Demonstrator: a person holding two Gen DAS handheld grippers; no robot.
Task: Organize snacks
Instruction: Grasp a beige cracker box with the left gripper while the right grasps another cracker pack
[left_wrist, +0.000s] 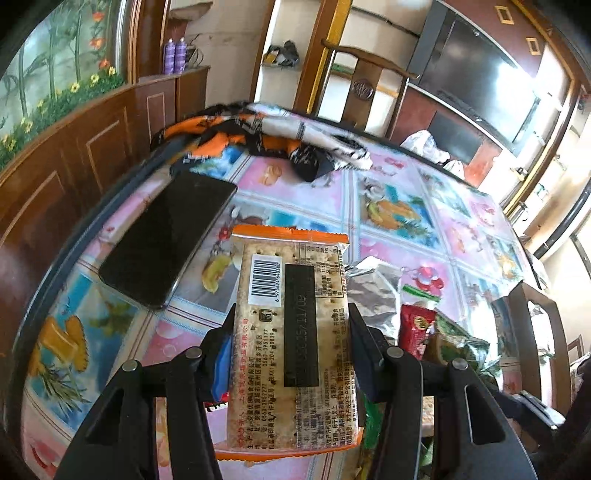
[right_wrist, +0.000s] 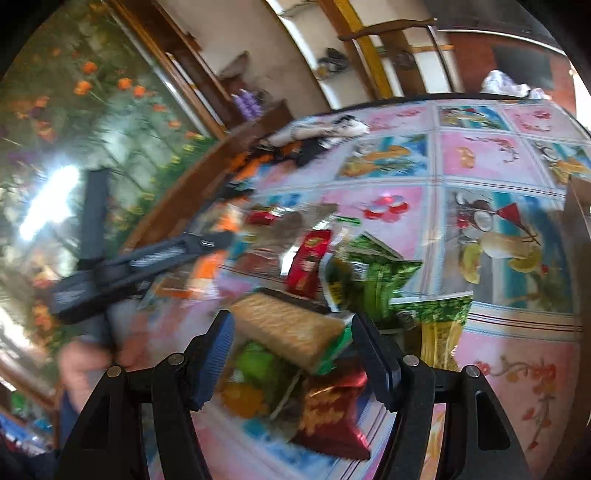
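Observation:
My left gripper (left_wrist: 291, 332) is shut on an orange-edged cracker packet (left_wrist: 291, 325), barcode side up, held above the table. In the left wrist view a silver foil packet (left_wrist: 373, 291), a red packet (left_wrist: 415, 328) and green packets (left_wrist: 458, 343) lie to its right. My right gripper (right_wrist: 293, 341) is open and hovers over a pile of snacks: a green-edged cracker packet (right_wrist: 288, 330) lies between its fingers, with a red-gold packet (right_wrist: 332, 417), a red packet (right_wrist: 308, 262) and green packets (right_wrist: 369, 280) around it. The left gripper's body (right_wrist: 147, 258) shows at the left, blurred.
A black phone (left_wrist: 168, 236) lies on the flowered tablecloth (left_wrist: 399, 221) near the left edge. A crumpled orange, black and white cloth (left_wrist: 266, 136) lies at the far side. A wooden chair (left_wrist: 369, 88) and a wood-panelled wall (left_wrist: 74, 155) stand beyond the round table.

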